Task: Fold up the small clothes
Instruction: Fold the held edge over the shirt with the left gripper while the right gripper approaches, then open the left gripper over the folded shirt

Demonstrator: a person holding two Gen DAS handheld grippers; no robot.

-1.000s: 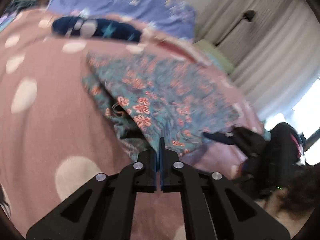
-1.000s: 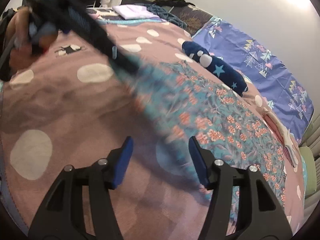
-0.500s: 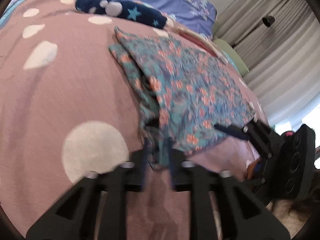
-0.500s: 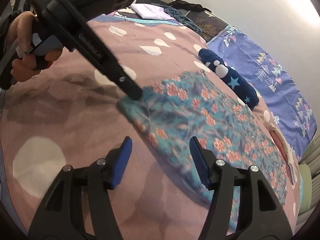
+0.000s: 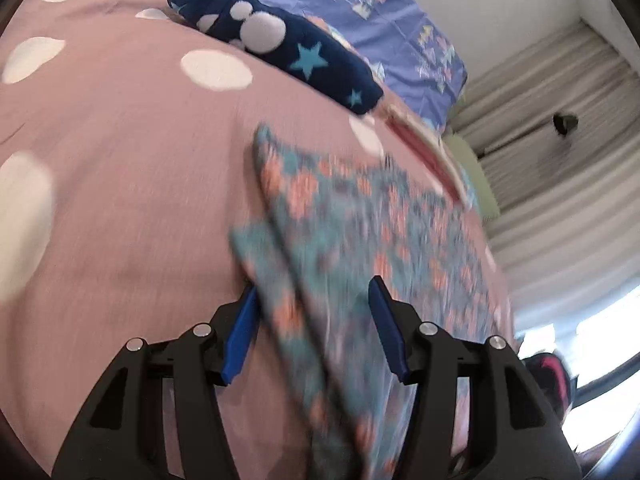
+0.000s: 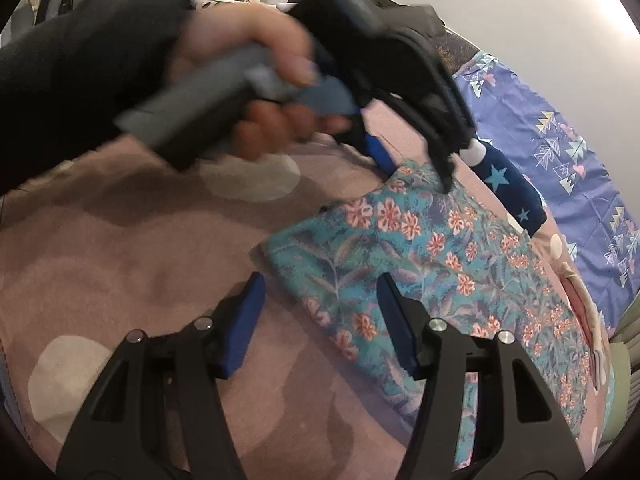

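A teal garment with orange flowers (image 6: 440, 264) lies flat on the pink dotted bedspread (image 6: 120, 260). My right gripper (image 6: 320, 276) is open just above the garment's near left corner, and its pads touch nothing. A hand (image 6: 260, 80) holds my left gripper (image 6: 412, 168) over the garment's far corner. In the left wrist view the picture is blurred. There my left gripper (image 5: 313, 286) has its jaws opening, with the garment's (image 5: 360, 240) left edge lying loose between the fingers.
A rolled navy cloth with stars (image 5: 280, 44) (image 6: 508, 188) lies beyond the garment. Behind it is a violet patterned sheet (image 5: 380, 8) (image 6: 560, 128). Curtains (image 5: 560, 160) hang at the right. A dark sleeve (image 6: 80, 80) crosses the upper left of the right wrist view.
My left gripper let go of the garment's corner, opened its jaws and moved along the cloth's left edge to the far corner. My right gripper came closer to the near corner.
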